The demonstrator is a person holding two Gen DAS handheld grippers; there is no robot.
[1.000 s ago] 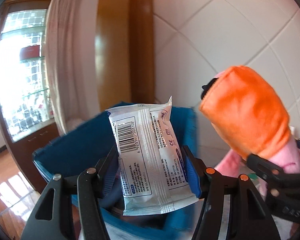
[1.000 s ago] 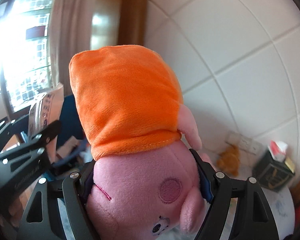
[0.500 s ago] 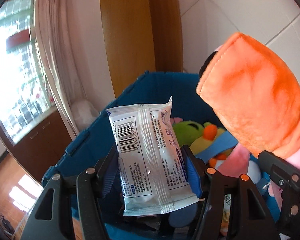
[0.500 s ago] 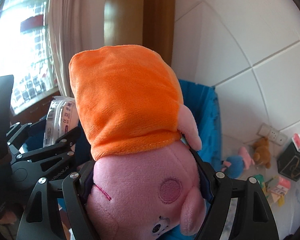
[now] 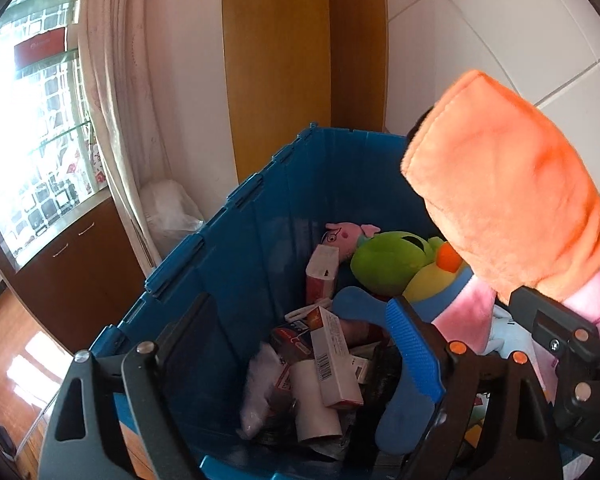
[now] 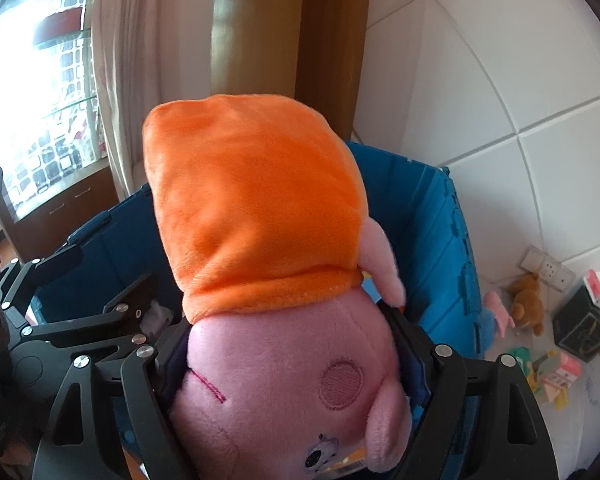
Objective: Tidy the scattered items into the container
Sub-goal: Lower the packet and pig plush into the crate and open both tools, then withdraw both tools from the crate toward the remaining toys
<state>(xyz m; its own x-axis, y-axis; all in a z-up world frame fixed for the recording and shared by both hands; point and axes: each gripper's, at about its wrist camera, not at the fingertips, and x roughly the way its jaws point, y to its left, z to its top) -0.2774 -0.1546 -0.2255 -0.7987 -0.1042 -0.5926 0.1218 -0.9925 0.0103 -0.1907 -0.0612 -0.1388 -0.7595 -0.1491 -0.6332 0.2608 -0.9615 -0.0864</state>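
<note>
My left gripper (image 5: 300, 304) hangs over the blue crate (image 5: 236, 196), its jaws opening with nothing between them. Below it a white packet (image 5: 260, 388) lies among boxes (image 5: 334, 360) on the crate floor, near a green plush (image 5: 392, 260) and a small pink pig (image 5: 346, 234). My right gripper (image 6: 284, 328) is shut on a pink pig plush in an orange dress (image 6: 260, 220), held upside down above the crate (image 6: 452, 240). Its jaws are easing open, and the pads still press the plush's head. The plush (image 5: 508, 208) also shows at the right of the left wrist view.
Right of the crate, on a white surface by the tiled wall, lie a small pink-and-blue plush (image 6: 498, 312), a brown bear (image 6: 528, 304), a black box (image 6: 580, 328) and several small cartons (image 6: 556, 376). A curtain (image 5: 116, 120) and a wooden panel (image 5: 276, 60) stand behind the crate.
Both grippers came forward and down over the crate. My left gripper opened and the white packet dropped out of it. The right gripper still holds the plush.
</note>
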